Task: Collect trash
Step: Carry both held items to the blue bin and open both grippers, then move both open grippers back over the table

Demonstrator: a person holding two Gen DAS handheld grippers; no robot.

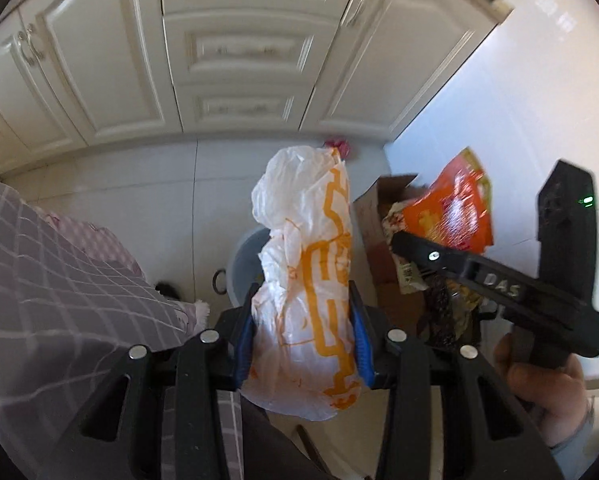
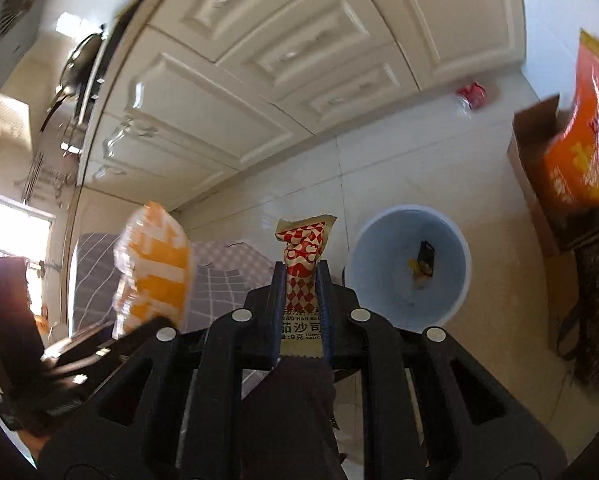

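My left gripper [image 1: 303,320] is shut on a crumpled white and orange wrapper [image 1: 307,264], held above the floor over a pale blue bin [image 1: 245,264] that it mostly hides. The wrapper also shows at the left of the right wrist view [image 2: 155,268]. My right gripper [image 2: 302,280] is shut on a red and white ketchup sachet [image 2: 303,256], held to the left of the blue bin [image 2: 409,268]. A few scraps lie in the bin's bottom. The right gripper's body [image 1: 495,284] shows at the right of the left wrist view.
A cardboard box [image 1: 379,232] with an orange packet [image 1: 451,208] and other wrappers stands right of the bin. A small red item [image 2: 473,94] lies on the tiled floor by the white cabinets [image 1: 243,52]. A checked cloth [image 1: 59,280] lies at the left.
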